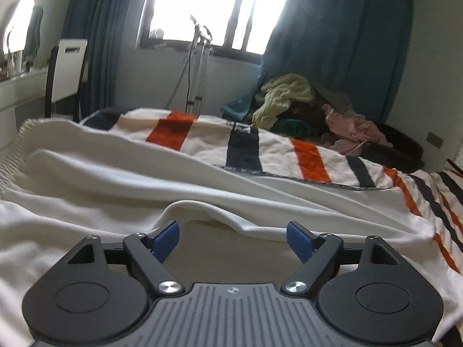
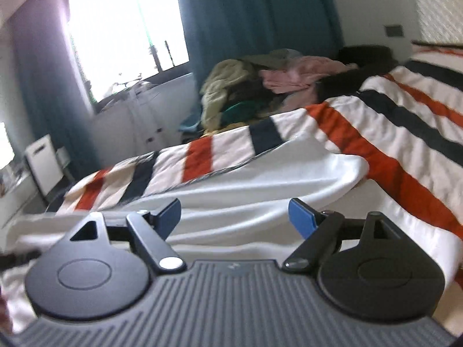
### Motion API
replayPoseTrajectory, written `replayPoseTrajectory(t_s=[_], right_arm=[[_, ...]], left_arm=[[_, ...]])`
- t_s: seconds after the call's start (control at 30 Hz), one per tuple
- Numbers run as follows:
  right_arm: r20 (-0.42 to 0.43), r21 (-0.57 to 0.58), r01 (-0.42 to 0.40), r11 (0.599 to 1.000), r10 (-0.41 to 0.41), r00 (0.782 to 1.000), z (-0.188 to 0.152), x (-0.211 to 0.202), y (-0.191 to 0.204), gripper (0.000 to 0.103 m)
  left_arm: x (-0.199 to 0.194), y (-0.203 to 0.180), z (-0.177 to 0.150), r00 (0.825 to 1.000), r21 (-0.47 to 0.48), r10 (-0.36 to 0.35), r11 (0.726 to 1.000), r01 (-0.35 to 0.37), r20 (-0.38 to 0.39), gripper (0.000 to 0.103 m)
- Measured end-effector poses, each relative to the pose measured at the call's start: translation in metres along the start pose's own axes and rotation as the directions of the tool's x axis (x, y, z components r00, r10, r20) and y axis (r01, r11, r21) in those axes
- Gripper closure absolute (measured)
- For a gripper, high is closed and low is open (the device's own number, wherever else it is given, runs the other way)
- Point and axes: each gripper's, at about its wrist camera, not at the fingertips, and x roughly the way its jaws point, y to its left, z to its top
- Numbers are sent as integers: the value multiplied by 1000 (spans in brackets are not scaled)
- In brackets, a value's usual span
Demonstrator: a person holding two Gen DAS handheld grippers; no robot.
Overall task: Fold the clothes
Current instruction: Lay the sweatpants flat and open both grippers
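Because both sets of jaws stand wide apart and grip nothing, the main risk is a closure that misses the cloth or catches the wrong layer: the white knit garment [image 1: 144,179] lies in soft ridges, so the jaws may pinch only one ply, or also take up the white bedspread with orange and navy stripes [image 1: 312,159] beneath it, dragging both and spoiling the fold. The right wrist view is blurred, so a hasty closure there is the likelier fault. The garment lies spread on the bed. A raised hem fold sits just ahead of the left gripper [image 1: 233,238], between and slightly beyond its blue pads. The right gripper [image 2: 234,217] hovers low over the garment [image 2: 260,179], whose rounded corner lies forward and right. A heap of unfolded clothes [image 1: 306,107] lies well apart.
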Motion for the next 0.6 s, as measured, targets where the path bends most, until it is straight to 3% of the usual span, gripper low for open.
replayPoseTrajectory(t_s=[0.2, 0.47, 0.6], right_arm=[[45, -17, 6, 1000, -5, 999, -4, -31, 11, 20], [38, -6, 43, 999, -43, 998, -8, -32, 6, 20], [21, 41, 158, 987, -159, 987, -9, -29, -6, 20]], left_arm=[[-35, -2, -14, 1000, 32, 8, 999, -9, 25, 8], [-48, 1, -22, 999, 42, 28, 999, -28, 17, 4], [-44, 4, -24, 999, 28, 36, 999, -36, -2, 2]])
